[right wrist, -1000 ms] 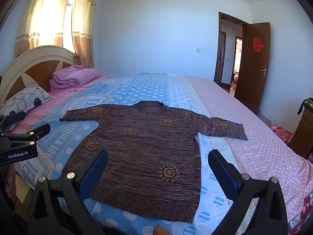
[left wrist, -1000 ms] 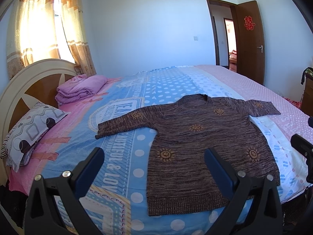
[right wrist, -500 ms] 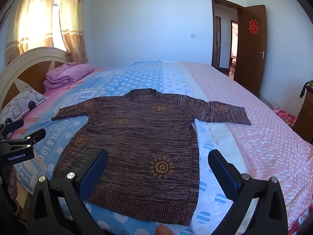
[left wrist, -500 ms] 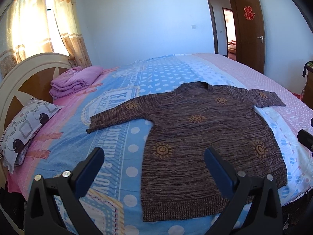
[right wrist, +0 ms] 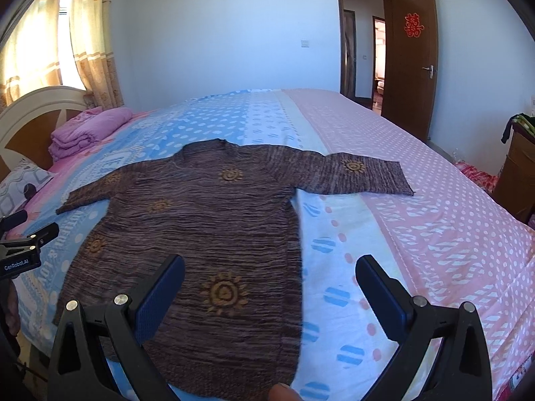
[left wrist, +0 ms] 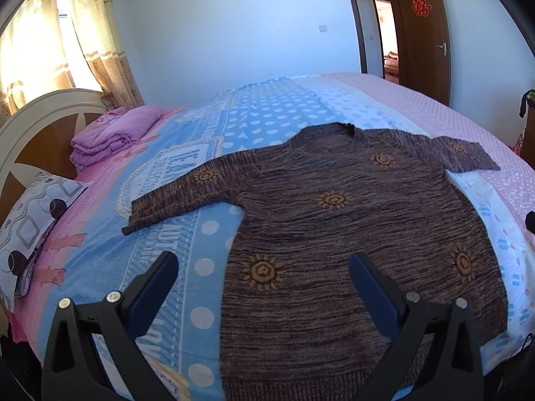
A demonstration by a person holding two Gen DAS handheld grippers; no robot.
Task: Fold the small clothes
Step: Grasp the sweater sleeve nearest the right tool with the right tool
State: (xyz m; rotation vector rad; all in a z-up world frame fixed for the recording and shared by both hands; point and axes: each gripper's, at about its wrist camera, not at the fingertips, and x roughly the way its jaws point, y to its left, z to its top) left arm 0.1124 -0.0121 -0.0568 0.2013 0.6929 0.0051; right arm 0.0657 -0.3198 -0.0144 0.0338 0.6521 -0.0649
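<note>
Brown knitted sweater with orange sun motifs (left wrist: 351, 220) spread flat on blue-and-pink dotted bed (right wrist: 418, 234), neck toward 12 o'clock. Left gripper (left wrist: 262, 267) and right gripper (right wrist: 271, 269) gaping wide, empty, above hem.

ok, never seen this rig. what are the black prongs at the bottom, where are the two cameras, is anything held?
No robot here: a person carries a hand-held gripper in each hand, each with a fisheye camera looking along its two fingers. The prongs are those fingers. One picture is from the left hand-held gripper, the other from the right hand-held gripper. Both are open and hold nothing. A brown sweater lies flat, sleeves spread, on the bed. A folded pink blanket and a pillow sit by the headboard.
</note>
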